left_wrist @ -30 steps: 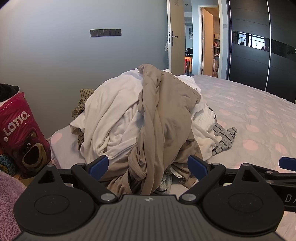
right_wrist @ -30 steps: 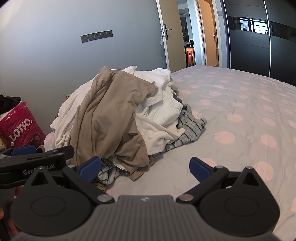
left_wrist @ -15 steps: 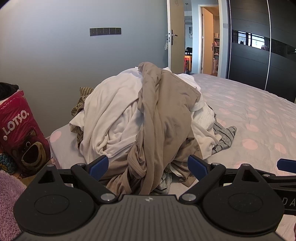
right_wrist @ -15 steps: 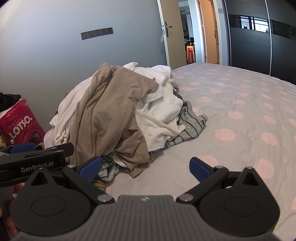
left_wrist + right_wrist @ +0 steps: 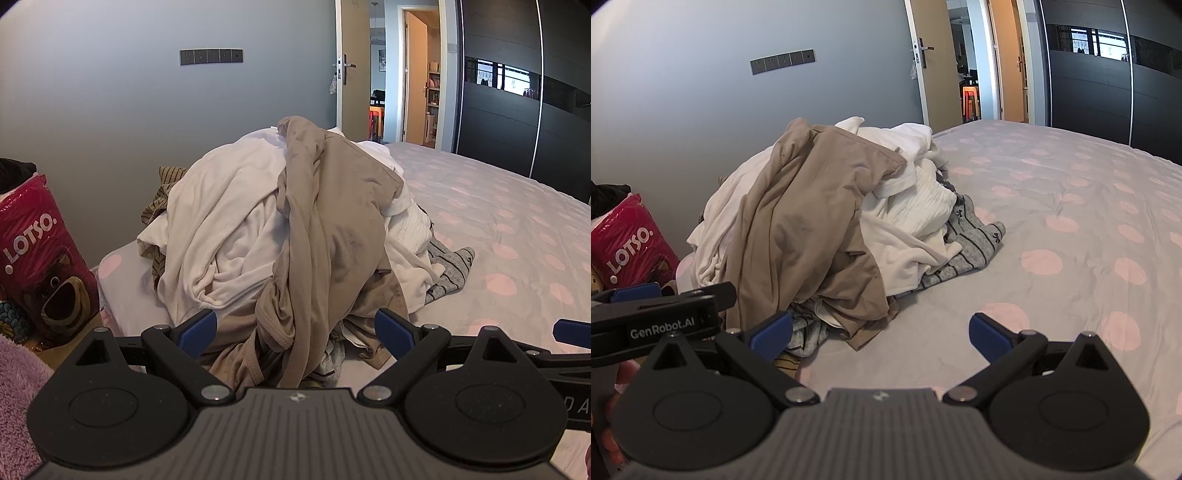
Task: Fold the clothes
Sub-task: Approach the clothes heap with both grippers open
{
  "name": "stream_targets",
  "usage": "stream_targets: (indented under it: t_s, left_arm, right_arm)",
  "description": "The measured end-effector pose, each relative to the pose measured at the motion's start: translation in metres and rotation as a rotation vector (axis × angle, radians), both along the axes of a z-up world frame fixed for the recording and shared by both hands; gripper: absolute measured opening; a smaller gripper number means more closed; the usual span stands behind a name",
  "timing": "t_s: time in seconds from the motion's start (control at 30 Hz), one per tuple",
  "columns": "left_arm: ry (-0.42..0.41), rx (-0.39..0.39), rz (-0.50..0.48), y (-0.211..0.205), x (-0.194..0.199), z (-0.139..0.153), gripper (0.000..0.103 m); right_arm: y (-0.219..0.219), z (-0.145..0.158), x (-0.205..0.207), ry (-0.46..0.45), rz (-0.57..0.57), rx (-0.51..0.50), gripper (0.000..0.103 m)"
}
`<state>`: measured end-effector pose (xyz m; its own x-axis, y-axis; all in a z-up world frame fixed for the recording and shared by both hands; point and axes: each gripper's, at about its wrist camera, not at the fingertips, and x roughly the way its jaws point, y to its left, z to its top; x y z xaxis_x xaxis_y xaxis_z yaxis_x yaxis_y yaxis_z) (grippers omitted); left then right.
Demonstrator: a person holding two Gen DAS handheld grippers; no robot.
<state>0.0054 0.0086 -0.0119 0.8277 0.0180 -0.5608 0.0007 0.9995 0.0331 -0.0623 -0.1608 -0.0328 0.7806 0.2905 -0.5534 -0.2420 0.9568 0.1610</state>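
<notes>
In the left wrist view, our left gripper point(image 5: 295, 328) has its fingers wide apart and empty. The clothes pile point(image 5: 295, 236) fills the frame centre, on the bed point(image 5: 517, 236); a tan garment point(image 5: 332, 229) lies on top.

In the right wrist view, our right gripper point(image 5: 881, 332) is also spread and empty, with the pile at centre left.

I've got both wrist views low over the bed point(image 5: 1071, 258), facing the nearby clothes pile point(image 5: 295, 221), left straight on, right from its right.
</notes>
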Motion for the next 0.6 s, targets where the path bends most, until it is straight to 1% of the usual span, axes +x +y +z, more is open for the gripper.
stream_targets:
  t_s: [0.6]
  left_arm:
    - [0.022,0.0,0.002,0.0001,0.0056,-0.0065,0.094]
  right_arm:
    - [0.0028,-0.0055,0.0035,0.015,0.004,-0.016,0.102]
